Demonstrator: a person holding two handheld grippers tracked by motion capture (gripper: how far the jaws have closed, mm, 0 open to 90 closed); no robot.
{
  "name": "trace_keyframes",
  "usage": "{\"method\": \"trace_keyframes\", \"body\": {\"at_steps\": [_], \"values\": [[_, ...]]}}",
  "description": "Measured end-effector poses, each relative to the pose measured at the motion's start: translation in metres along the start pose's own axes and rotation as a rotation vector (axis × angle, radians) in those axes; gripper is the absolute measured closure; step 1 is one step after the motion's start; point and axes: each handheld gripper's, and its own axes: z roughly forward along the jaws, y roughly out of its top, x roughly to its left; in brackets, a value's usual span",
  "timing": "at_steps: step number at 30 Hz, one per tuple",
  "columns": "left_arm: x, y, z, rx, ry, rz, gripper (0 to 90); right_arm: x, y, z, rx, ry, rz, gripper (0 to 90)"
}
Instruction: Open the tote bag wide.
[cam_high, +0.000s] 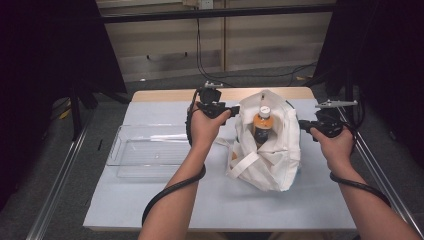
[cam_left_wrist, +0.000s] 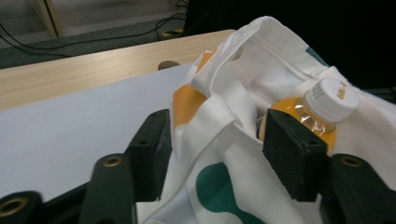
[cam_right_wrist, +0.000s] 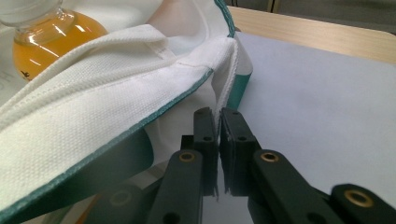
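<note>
Right gripper (cam_right_wrist: 218, 140): jaws pressed together on the edge of the white tote bag (cam_right_wrist: 116, 107), pinching a thin fold of cloth at the bag's green-trimmed rim. In the high view this gripper (cam_high: 306, 125) sits at the bag's right side, touching it.

Left gripper (cam_left_wrist: 219, 154): jaws stand apart; the bag's rim cloth lies loosely between them, and the pads do not press on it. In the high view this gripper (cam_high: 231, 111) sits at the bag's upper left edge.

Bag (cam_high: 272, 150) stands on the pale sheet covering the table (cam_high: 165, 200), right of centre, mouth open upward. A bottle (cam_high: 262, 125) of orange drink with a white cap stands upright inside it. A clear plastic tray (cam_high: 145, 150) lies on the sheet well to the left of the bag.
</note>
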Motion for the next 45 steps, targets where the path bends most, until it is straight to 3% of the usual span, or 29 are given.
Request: {"method": "trace_keyframes", "body": {"at_steps": [4, 6, 8, 11, 17, 20, 27, 31, 45], "values": [[-0.003, -0.002, 0.006, -0.005, -0.021, -0.028, 31.8, 0.002, 0.0, 0.001, 0.001, 0.001, -0.003, 85.1], [-0.006, -0.004, 0.01, 0.012, -0.018, 0.002, 29.1, 0.002, 0.001, 0.001, 0.005, 0.003, -0.008, 84.5], [-0.005, -0.006, 0.012, 0.033, -0.024, 0.0, 29.8, 0.002, 0.001, 0.001, 0.005, 0.003, -0.005, 84.5], [-0.004, -0.009, 0.015, 0.04, -0.045, -0.022, 33.8, 0.003, 0.001, 0.001, 0.004, 0.003, -0.005, 84.5], [-0.001, -0.012, 0.013, 0.091, -0.073, -0.03, 59.8, 0.002, 0.001, 0.002, 0.004, -0.002, -0.004, 84.1], [0.001, -0.015, 0.014, 0.114, -0.08, -0.034, 66.2, 0.003, 0.001, 0.003, 0.006, -0.001, 0.0, 84.1], [0.007, -0.022, 0.015, 0.161, -0.038, -0.033, 86.2, 0.003, -0.002, 0.006, 0.014, 0.0, 0.0, 84.9], [0.013, -0.027, 0.014, 0.17, -0.007, -0.028, 88.0, 0.001, -0.004, 0.007, 0.016, -0.001, 0.003, 85.8], [0.025, -0.044, 0.015, 0.178, 0.019, -0.033, 88.4, -0.007, -0.011, 0.007, 0.019, 0.006, 0.015, 87.0]]}}
